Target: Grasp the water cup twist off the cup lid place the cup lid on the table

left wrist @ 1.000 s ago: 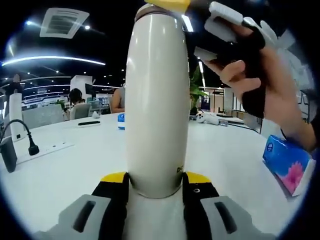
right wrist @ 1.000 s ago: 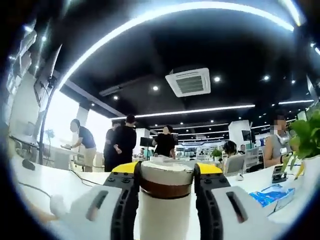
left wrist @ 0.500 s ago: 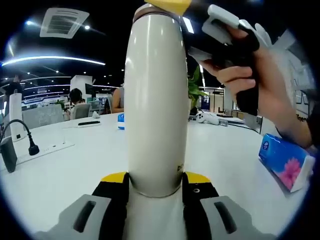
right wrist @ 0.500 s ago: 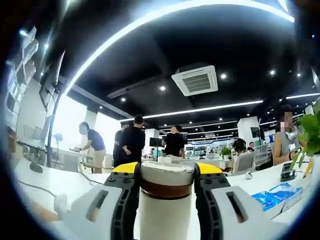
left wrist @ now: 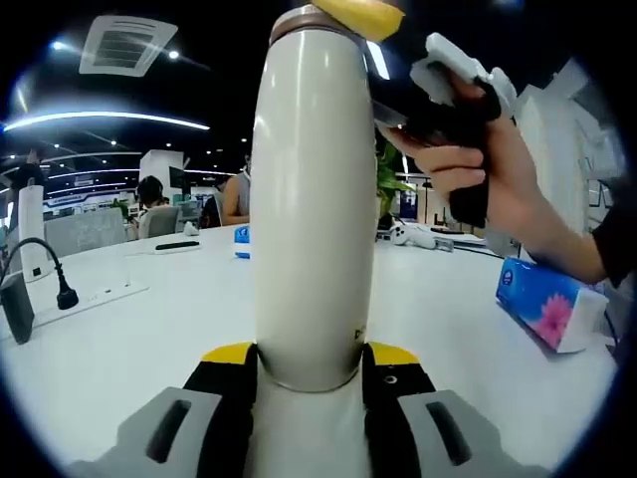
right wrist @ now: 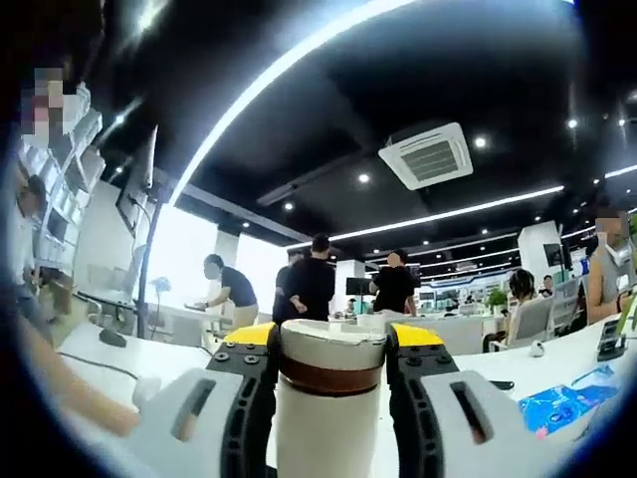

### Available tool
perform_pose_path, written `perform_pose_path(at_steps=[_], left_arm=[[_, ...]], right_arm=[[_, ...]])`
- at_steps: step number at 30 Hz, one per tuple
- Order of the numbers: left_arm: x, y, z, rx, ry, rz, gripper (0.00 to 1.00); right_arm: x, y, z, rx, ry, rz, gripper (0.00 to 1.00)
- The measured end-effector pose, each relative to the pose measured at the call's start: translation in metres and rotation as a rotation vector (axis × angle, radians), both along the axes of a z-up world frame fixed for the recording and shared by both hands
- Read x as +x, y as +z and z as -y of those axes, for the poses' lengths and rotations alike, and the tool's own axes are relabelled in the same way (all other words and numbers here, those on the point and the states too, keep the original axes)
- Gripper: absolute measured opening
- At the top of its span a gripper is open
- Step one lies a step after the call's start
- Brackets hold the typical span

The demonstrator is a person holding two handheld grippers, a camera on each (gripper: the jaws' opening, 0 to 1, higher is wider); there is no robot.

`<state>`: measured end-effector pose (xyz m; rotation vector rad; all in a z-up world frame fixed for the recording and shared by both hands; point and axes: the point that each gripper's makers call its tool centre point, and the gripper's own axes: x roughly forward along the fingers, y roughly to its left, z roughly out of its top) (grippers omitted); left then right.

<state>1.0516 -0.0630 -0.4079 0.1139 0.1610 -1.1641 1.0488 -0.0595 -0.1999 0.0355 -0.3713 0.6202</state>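
Your right gripper (right wrist: 326, 344) has swung round with the cup lid (right wrist: 329, 354) clenched in its jaws. Left gripper (left wrist: 311, 368) grips the water cup (left wrist: 313, 199) low (upright on the worktop (left wrist: 129, 329)). Keep twisting level, don't yank.

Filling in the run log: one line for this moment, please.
step: twisting lid | left gripper: shut on cup | right gripper: shut on lid | lid: on cup
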Motion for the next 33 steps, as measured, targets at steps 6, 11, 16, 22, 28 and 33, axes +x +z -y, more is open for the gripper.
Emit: perform_pose_path(at_steps=[6,11,16,22,28,33], left_arm=[[-0.0008,-0.0005,-0.0006,-0.001,-0.003,0.000,0.43],[-0.0001,-0.0009,-0.0009,-0.001,-0.004,0.000,0.43],[0.0004,-0.0016,-0.0008,-0.001,-0.003,0.001,0.43],[0.0006,-0.0024,-0.0005,-0.001,-0.006,0.001,0.43],[0.0005,-0.0031,-0.0002,-0.001,-0.006,0.001,0.43],[0.0005,-0.0034,-0.0004,0.002,-0.002,0.002,0.43]], right_arm=[[0.0034,-0.0003,0.0003,-0.003,0.090,-0.005,0.46],[0.0087,-0.0009,0.0047,0.009,0.145,-0.013,0.45],[0.0067,-0.0022,0.0039,0.009,0.224,-0.004,0.45],[0.0013,-0.0037,0.0022,-0.012,0.313,0.008,0.45],[0.0007,-0.0059,0.0024,0.006,0.396,-0.001,0.45],[0.0005,-0.0079,0.0001,0.030,0.475,-0.028,0.45]])
